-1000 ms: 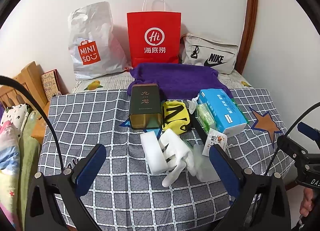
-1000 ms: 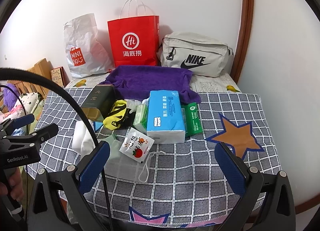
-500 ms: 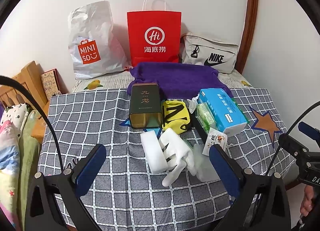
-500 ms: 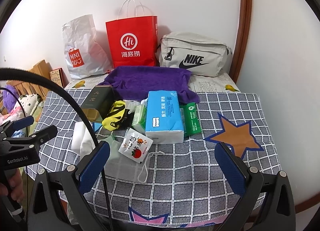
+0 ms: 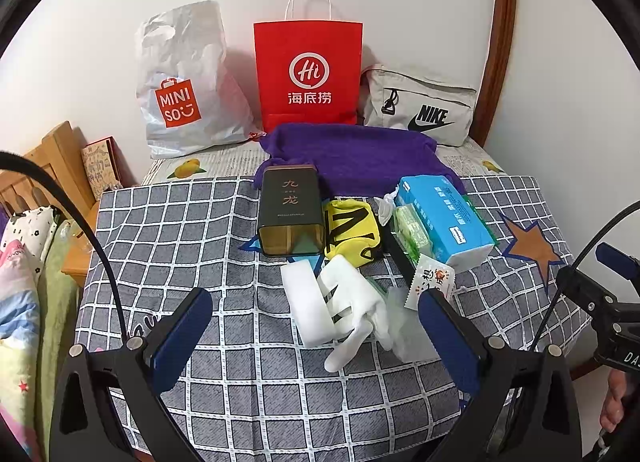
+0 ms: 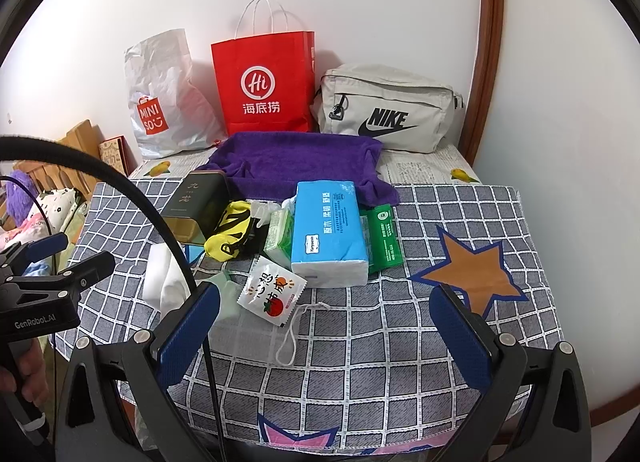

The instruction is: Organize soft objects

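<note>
Both grippers' jaws still wide, objects unmoved

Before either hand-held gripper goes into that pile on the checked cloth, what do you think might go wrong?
1. The white glove lies against the white foam block, so the left hand-held gripper, open above them, may well pinch both.
2. The mask's ear loop trails loose in front of the snack packet; the open right hand-held gripper might snag it.
3. The yellow sock touches the dark tin; tugging it could shift the tin.
</note>
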{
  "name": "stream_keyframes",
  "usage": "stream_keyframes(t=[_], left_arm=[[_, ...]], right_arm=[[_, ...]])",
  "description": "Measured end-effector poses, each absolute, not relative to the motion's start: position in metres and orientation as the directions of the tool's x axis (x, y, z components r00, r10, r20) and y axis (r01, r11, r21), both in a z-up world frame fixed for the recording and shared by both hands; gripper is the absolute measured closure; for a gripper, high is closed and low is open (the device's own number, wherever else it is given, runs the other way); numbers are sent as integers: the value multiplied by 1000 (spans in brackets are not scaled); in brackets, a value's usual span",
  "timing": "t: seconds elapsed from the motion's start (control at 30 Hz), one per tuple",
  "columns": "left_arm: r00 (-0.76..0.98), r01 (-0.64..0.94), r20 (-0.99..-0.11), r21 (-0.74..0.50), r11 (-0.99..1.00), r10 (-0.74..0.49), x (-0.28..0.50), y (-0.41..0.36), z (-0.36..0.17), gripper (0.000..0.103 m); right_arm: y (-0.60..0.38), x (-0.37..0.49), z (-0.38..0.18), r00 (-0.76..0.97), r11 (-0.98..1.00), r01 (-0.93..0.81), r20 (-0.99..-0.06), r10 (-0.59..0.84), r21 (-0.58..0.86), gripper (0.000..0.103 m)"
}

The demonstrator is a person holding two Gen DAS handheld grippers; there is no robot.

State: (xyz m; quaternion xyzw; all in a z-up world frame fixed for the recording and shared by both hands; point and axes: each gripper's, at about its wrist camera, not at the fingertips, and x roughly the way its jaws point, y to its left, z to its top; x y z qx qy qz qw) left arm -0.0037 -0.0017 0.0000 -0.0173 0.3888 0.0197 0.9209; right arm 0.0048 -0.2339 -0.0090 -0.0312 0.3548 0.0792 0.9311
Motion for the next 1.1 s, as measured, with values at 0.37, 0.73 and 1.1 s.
stream_keyframes(t=[0.37,0.73,1.1], left_arm=[[694,-48,-719,-18,999,20,-4,-1,-2,0],[689,-47,-724,-17,999,20,-1,0,-6,0],[650,-74,-760,-41,996,17,14,16,-30,0]], right_arm=[[-234,7,-12,728,986,-167,-674,128,7,0],[-230,9,-17,727,985,-170,-676,122,-6,0],[-232,25,-40,699,991,-119,-715,36,-66,0]])
